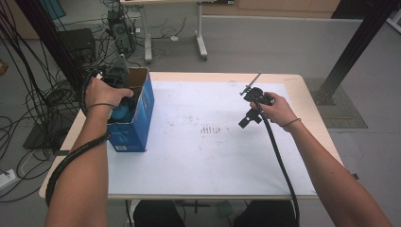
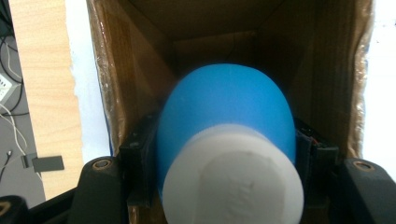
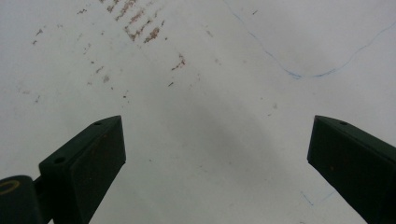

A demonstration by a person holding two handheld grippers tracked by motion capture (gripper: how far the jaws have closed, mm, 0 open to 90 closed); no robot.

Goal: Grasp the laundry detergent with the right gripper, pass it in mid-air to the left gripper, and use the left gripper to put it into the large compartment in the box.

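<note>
Left gripper view: blue bottle (image 2: 224, 112) clamped inside the box (image 2: 140, 70)

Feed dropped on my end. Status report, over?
Left tongs shut on blue bottle, inside the cardboard box. Right tongs open over white sheet. Nothing in the way.

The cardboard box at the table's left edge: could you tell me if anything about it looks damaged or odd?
The cardboard box has a frayed, ragged rim on one inner side. Otherwise nothing stands out: it stands upright, and the left claw holds a blue bottle inside its opening.
</note>
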